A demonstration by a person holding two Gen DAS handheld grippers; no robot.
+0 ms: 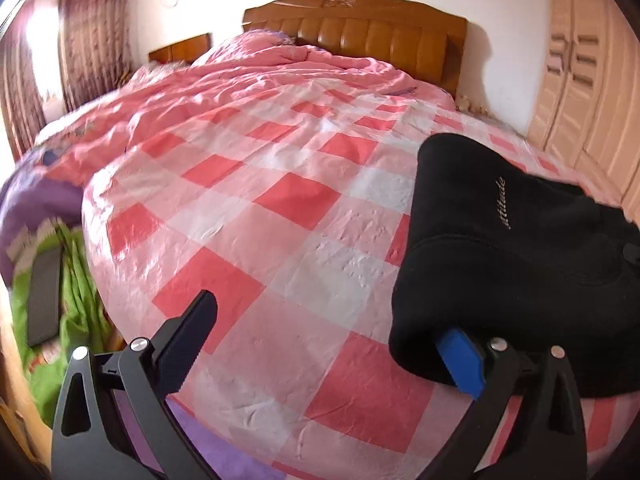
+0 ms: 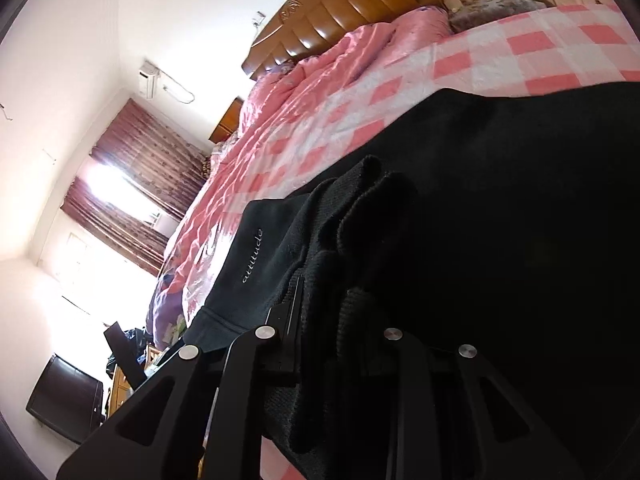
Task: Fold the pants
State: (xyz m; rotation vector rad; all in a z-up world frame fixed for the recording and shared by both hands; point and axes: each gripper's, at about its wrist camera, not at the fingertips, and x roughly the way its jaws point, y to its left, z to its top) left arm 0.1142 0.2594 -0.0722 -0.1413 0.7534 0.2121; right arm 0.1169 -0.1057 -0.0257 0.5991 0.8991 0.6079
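Note:
Black pants (image 1: 516,264) with a small "attitude" print lie folded on the pink checked bedspread (image 1: 280,208), at the right of the left wrist view. My left gripper (image 1: 328,344) is open; its blue right finger (image 1: 462,362) is tucked under the pants' near edge and its black left finger (image 1: 188,340) is over bare bedspread. In the right wrist view the pants (image 2: 500,220) fill the lower right. My right gripper (image 2: 332,320) is tilted on its side and shut on a bunched ribbed edge of the pants; its fingertips are hidden by the cloth.
A wooden headboard (image 1: 360,36) stands at the far end of the bed. Cream wardrobe doors (image 1: 580,80) are on the right. A purple and green quilt (image 1: 48,240) hangs off the bed's left side. Dark red curtains (image 2: 132,184) and a TV (image 2: 64,400) are beyond.

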